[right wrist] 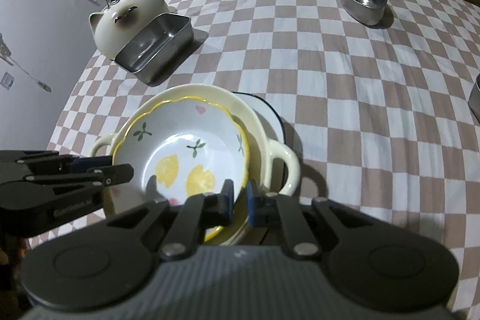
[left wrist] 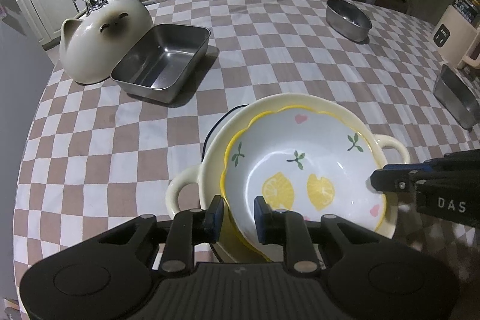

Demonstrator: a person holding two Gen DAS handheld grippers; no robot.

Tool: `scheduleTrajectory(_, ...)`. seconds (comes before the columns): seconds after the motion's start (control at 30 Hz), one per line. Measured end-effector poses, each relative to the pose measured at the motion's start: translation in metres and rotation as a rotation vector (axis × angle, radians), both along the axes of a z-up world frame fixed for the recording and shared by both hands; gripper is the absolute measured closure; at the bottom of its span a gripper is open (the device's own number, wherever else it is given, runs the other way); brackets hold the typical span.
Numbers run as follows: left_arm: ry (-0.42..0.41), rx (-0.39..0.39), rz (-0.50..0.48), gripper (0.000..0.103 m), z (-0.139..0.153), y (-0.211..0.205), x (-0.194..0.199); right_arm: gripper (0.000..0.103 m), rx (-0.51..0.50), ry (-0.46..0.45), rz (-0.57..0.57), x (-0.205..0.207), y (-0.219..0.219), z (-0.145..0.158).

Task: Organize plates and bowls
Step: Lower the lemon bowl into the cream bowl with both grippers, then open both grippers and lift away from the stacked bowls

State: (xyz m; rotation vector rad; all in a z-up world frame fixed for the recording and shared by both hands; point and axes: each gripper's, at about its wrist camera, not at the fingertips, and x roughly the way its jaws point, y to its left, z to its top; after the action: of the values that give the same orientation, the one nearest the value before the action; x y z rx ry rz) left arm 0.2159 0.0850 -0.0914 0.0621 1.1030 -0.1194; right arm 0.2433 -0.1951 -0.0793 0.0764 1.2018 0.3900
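Nearest the cameras, a lemon bowl, white inside with yellow lemon halves, green sprigs, pink hearts and a scalloped yellow rim, sits nested and slightly tilted in a cream two-handled bowl on the checkered tablecloth. A white plate with a dark rim shows under the cream bowl.

The left gripper has its blue-padded fingers straddling the near rim of the lemon bowl, one pad outside and one inside, with a clear gap; it looks spread rather than clamped, though contact at the rim is hard to judge. The right gripper is narrowed onto the opposite rim, its pads pinching the bowl's edge.

Farther back to the left, a rectangular steel tray leans against an overturned cat-faced ceramic bowl. Far right stands a round steel bowl, well apart.
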Motion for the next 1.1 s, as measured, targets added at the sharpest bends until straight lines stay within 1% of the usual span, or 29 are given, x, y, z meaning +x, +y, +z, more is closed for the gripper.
scheduleTrajectory(0.1,-0.008,0.000,0.006,0.079,0.002,0.002,-0.004,0.086,-0.003,-0.012,0.015,-0.003,0.001,0.003)
scheduleTrajectory(0.23,-0.010,-0.007,0.016,0.079,0.004,0.006,-0.006,0.085,0.025,-0.016,0.019,-0.006,-0.002,0.007)
scheduleTrajectory(0.53,-0.027,-0.013,-0.002,0.078,0.012,-0.002,-0.011,0.085,0.017,-0.038,0.022,-0.014,-0.005,0.014)
scheduleTrajectory(0.63,-0.034,-0.017,0.004,0.073,0.014,-0.001,-0.013,0.083,0.015,-0.047,0.025,-0.017,-0.006,0.016)
scheduleTrajectory(0.67,-0.039,-0.018,0.010,0.067,0.015,0.000,-0.013,0.079,0.011,-0.053,0.026,-0.017,-0.006,0.017)
scheduleTrajectory(0.7,-0.047,-0.020,0.019,0.062,0.017,0.001,-0.014,0.071,0.009,-0.062,0.027,-0.018,-0.007,0.018)
scheduleTrajectory(0.73,-0.053,-0.023,0.030,0.058,0.018,0.003,-0.014,0.067,0.008,-0.071,0.025,-0.019,-0.008,0.019)
scheduleTrajectory(0.77,-0.059,-0.028,0.044,0.049,0.019,0.005,-0.014,0.058,0.011,-0.081,0.023,-0.019,-0.009,0.021)
scheduleTrajectory(0.8,-0.063,-0.034,0.062,0.032,0.020,0.007,-0.014,0.052,0.014,-0.092,0.022,-0.018,-0.010,0.022)
scheduleTrajectory(0.83,-0.069,-0.038,0.081,0.023,0.021,0.010,-0.013,0.050,0.017,-0.103,0.019,-0.017,-0.012,0.023)
scheduleTrajectory(0.87,-0.080,-0.042,0.108,0.012,0.022,0.013,-0.012,0.045,0.016,-0.113,0.014,-0.016,-0.013,0.023)
scheduleTrajectory(0.9,-0.093,-0.048,0.135,0.008,0.023,0.016,-0.012,0.041,0.013,-0.122,0.010,-0.014,-0.015,0.023)
scheduleTrajectory(0.93,-0.100,-0.054,0.158,0.007,0.024,0.019,-0.011,0.038,0.011,-0.129,0.004,-0.012,-0.016,0.024)
scheduleTrajectory(1.0,-0.114,-0.075,0.216,0.001,0.024,0.027,-0.008,0.023,0.009,-0.148,-0.006,-0.006,-0.017,0.025)
scheduleTrajectory(1.03,-0.126,-0.088,0.239,0.000,0.025,0.030,-0.008,0.018,0.012,-0.162,-0.005,-0.004,-0.017,0.026)
scheduleTrajectory(1.07,-0.144,-0.104,0.264,0.000,0.025,0.034,-0.007,0.008,0.014,-0.176,-0.001,-0.002,-0.017,0.028)
scheduleTrajectory(1.1,-0.158,-0.118,0.282,0.000,0.025,0.037,-0.005,0.000,0.015,-0.192,0.003,0.000,-0.015,0.029)
